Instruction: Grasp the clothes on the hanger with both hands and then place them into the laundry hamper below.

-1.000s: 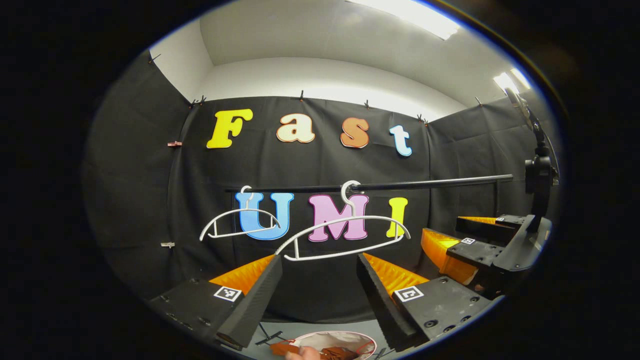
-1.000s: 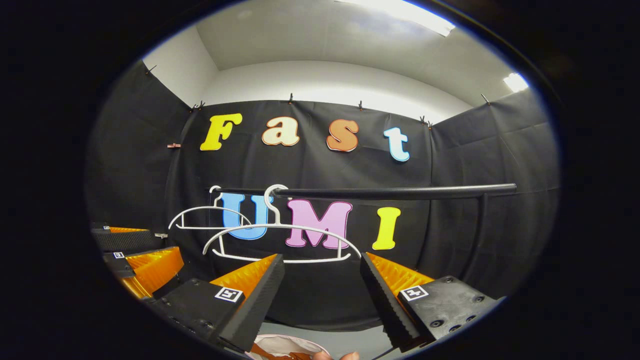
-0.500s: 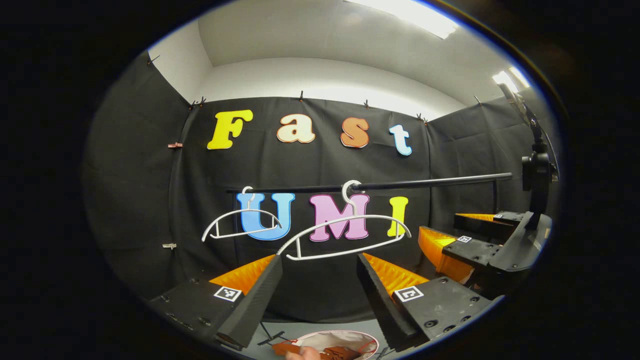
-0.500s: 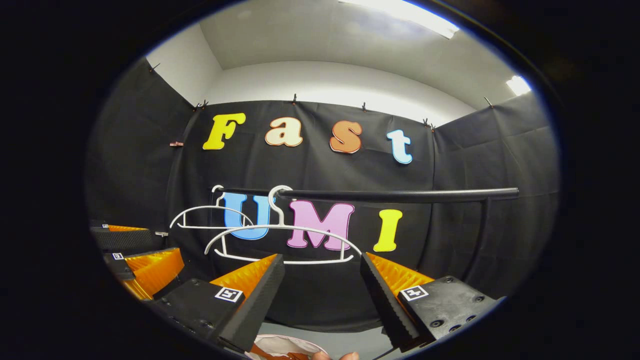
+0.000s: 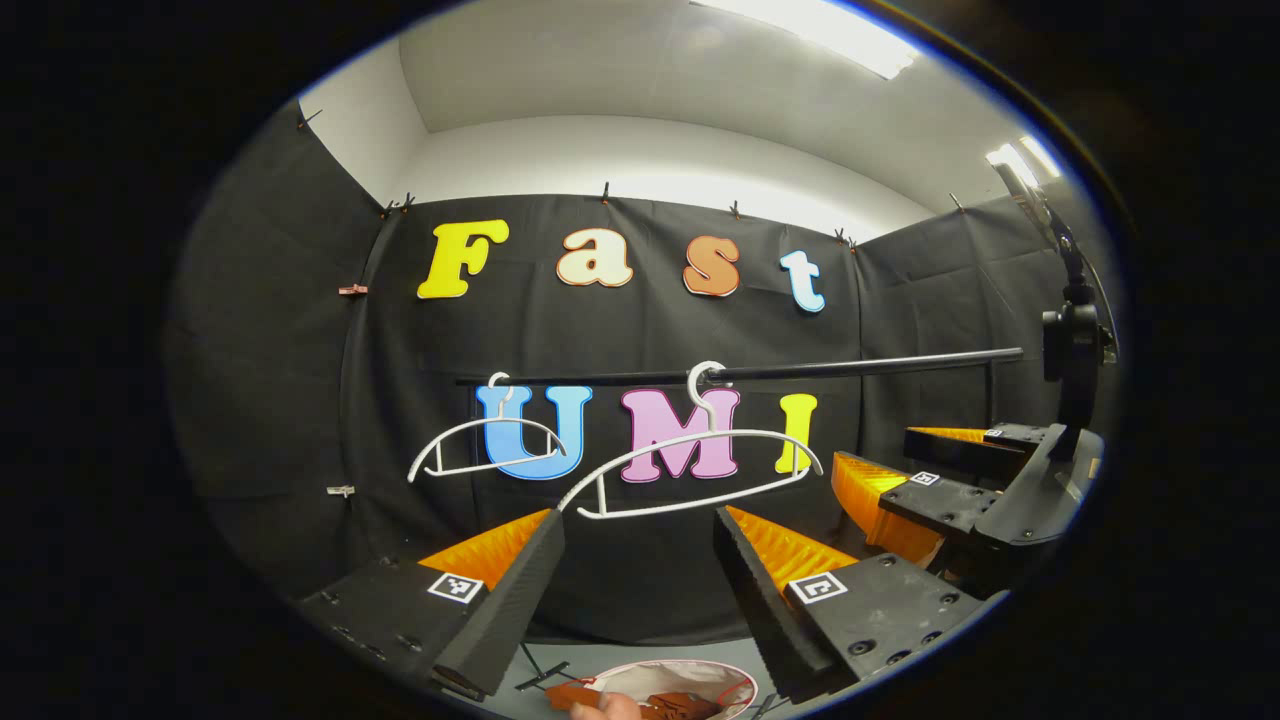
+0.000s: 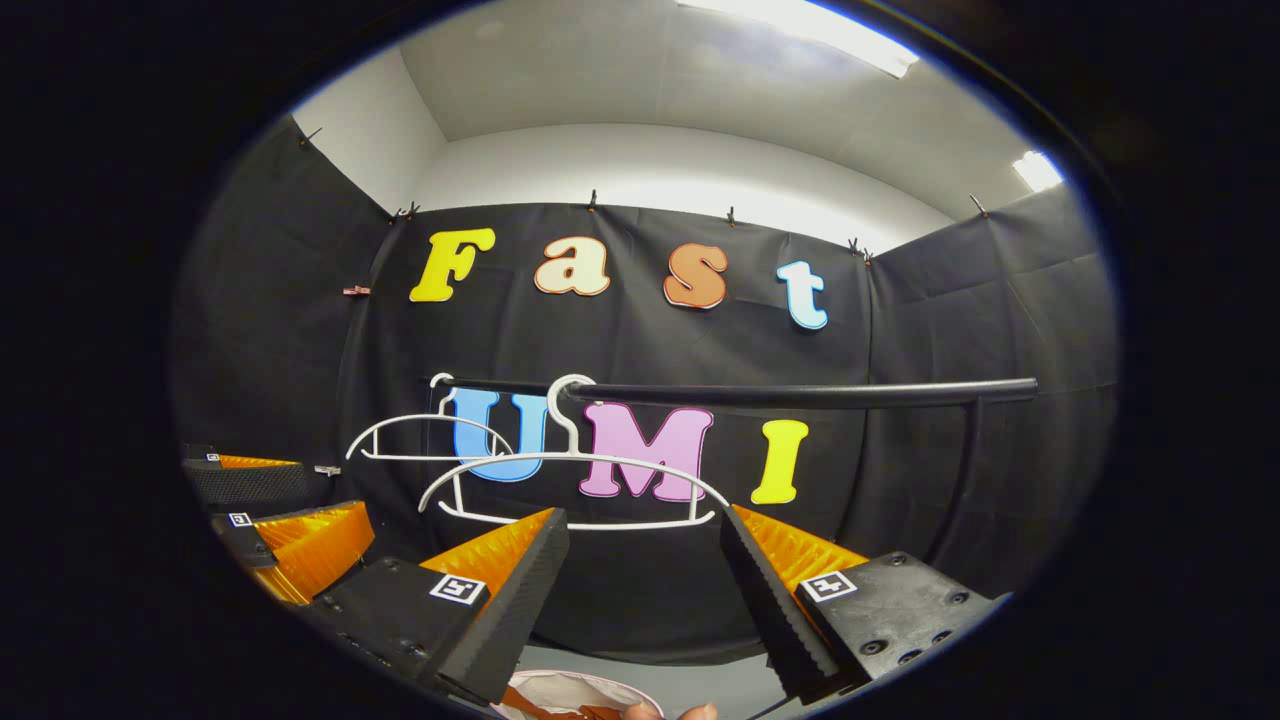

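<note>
Clothes [image 5: 672, 704], something rust-coloured, lie bunched down inside the laundry hamper [image 5: 735, 683] at the bottom edge of the left gripper view, and that is where the task wants them. Up on the black rail [image 5: 860, 363] two white hangers hang bare: the near hanger [image 5: 690, 478] tilted, the far hanger [image 5: 487, 449] further along toward the rail's end. Nothing is draped on either.

The left gripper [image 5: 640, 560] points at the near hanger with its fingers spread wide and nothing between them. The right gripper [image 6: 645, 560] does the same from its side, fingers apart and empty, the same hanger [image 6: 572, 490] just above the gap. In the left gripper view the right gripper [image 5: 925, 480] shows off to the side, level with it; in the right gripper view the left gripper [image 6: 270, 510] shows low at the side.

My read: the drop into the hamper looks done, both grippers are free, and no garment is left to fetch. Next calls for little more than backing clear of the hangers without snagging them. A fingertip [image 6: 700, 712] shows at the bottom edge of the right gripper view.
</note>
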`<action>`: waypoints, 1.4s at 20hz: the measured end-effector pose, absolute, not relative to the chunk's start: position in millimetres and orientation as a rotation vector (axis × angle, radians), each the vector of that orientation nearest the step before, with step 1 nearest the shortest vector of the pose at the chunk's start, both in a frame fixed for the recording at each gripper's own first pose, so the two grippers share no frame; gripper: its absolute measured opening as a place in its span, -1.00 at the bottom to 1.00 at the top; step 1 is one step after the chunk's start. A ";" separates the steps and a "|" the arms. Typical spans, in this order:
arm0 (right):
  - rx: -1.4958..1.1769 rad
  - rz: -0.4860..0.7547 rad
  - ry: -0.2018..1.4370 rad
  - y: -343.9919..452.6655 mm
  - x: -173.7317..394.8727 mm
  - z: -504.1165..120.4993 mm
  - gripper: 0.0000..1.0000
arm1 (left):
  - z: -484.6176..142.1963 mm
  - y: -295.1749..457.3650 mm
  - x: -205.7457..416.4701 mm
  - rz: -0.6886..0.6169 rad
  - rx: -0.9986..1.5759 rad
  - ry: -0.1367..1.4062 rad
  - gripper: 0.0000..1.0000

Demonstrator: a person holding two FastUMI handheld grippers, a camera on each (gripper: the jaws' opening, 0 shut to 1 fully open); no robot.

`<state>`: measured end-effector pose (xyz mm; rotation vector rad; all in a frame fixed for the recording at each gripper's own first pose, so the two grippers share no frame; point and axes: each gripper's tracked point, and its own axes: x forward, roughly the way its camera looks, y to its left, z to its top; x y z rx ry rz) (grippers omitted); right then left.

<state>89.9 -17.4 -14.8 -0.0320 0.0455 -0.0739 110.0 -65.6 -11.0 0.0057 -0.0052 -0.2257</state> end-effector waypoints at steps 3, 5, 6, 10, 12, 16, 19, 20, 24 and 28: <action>-0.036 -0.072 0.038 -17.1 91.0 -12.2 0.96 | -9.1 -64.6 108.9 -0.221 0.010 -0.006 0.90; -0.035 -0.074 0.035 -17.5 89.1 -10.6 0.96 | -9.9 -64.7 108.9 -0.221 0.012 -0.006 0.90; -0.032 -0.074 0.035 -18.2 89.4 -10.1 0.96 | -9.5 -64.1 108.5 -0.220 0.012 -0.006 0.90; -0.027 -0.073 0.041 -17.5 88.1 -12.5 0.96 | -9.7 -63.6 107.4 -0.221 0.010 -0.007 0.90; -0.027 -0.075 0.042 -18.0 88.5 -12.6 0.96 | -10.0 -63.7 107.2 -0.222 0.010 -0.007 0.89; -0.033 -0.076 0.036 -19.6 86.9 -10.6 0.96 | -9.5 -63.6 106.8 -0.225 0.011 -0.008 0.90; -0.032 -0.076 0.036 -19.3 86.6 -10.0 0.96 | -9.2 -63.6 106.3 -0.224 0.013 -0.012 0.89; -0.032 -0.077 0.037 -19.8 86.8 -10.0 0.96 | -9.6 -63.6 106.2 -0.223 0.015 -0.010 0.83; -0.040 -0.080 0.033 -22.1 89.7 -8.6 0.96 | -9.7 -63.4 105.7 -0.219 0.018 -0.008 0.89; -0.034 -0.086 0.028 -24.9 88.9 -7.9 0.96 | -9.8 -63.2 105.5 -0.216 0.014 -0.012 0.89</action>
